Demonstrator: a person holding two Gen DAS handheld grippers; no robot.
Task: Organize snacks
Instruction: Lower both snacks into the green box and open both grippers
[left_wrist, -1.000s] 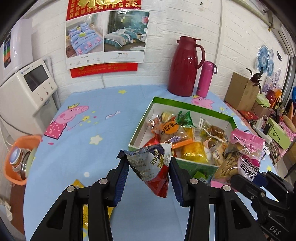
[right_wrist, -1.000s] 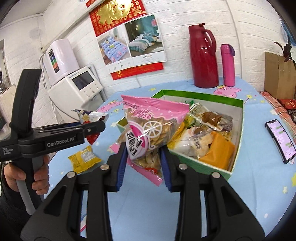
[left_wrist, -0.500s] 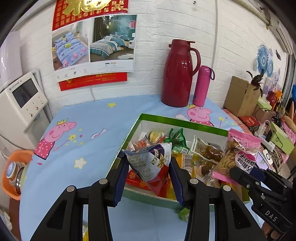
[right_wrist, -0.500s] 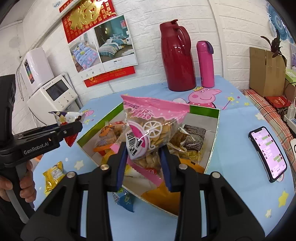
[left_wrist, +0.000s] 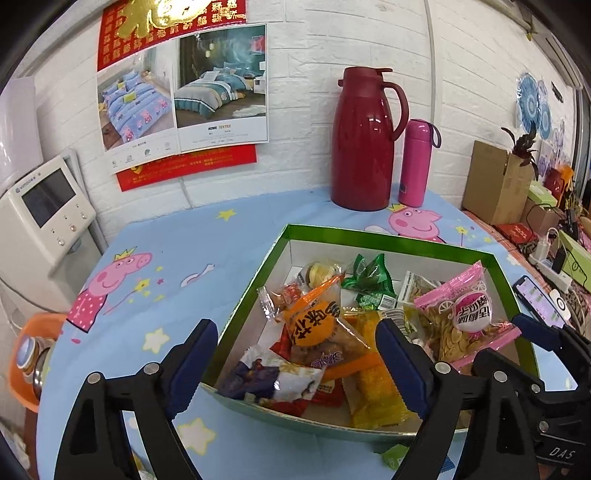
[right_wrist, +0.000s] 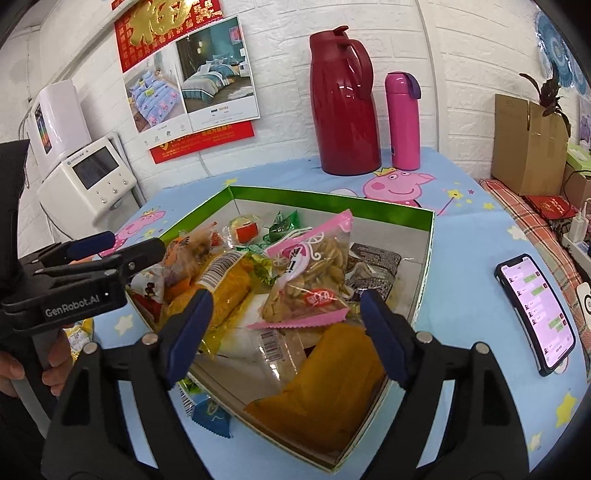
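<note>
Both claws spread wide, nothing between the pads: left gripper (left_wrist: 293, 354) hangs over the near left corner of the box, right gripper (right_wrist: 286, 328) over its near right part. Lower arms of both cut off by the frame edge. A hand (right_wrist: 22, 365) grips the left tool's handle at far left of the right wrist view, only partly in frame.

Table (left_wrist: 184, 266) wears a blue cartoon-pig cloth; white brick wall behind with posters (left_wrist: 184, 96). Green-rimmed box (left_wrist: 388, 240) sits mid-table, full of snacks. Red jug (left_wrist: 364, 140) and pink bottle (left_wrist: 415, 162) stand side by side at the far edge. White machine (left_wrist: 44, 214) at left, cardboard carton (right_wrist: 528, 144) at right, both partly cut off.

Pink bag of seeds (right_wrist: 314, 273) lies on top of the pile, toward the right. Red-and-purple packet (left_wrist: 277, 380) lies in the near left corner. Orange packet (left_wrist: 314, 325) just beyond it. Lower packets half buried, labels unreadable. Phone (right_wrist: 535, 310) lies on the cloth right of the box, screen lit. Blue packet (right_wrist: 210, 410) on the cloth just outside the near wall, mostly hidden by the right claw.
</note>
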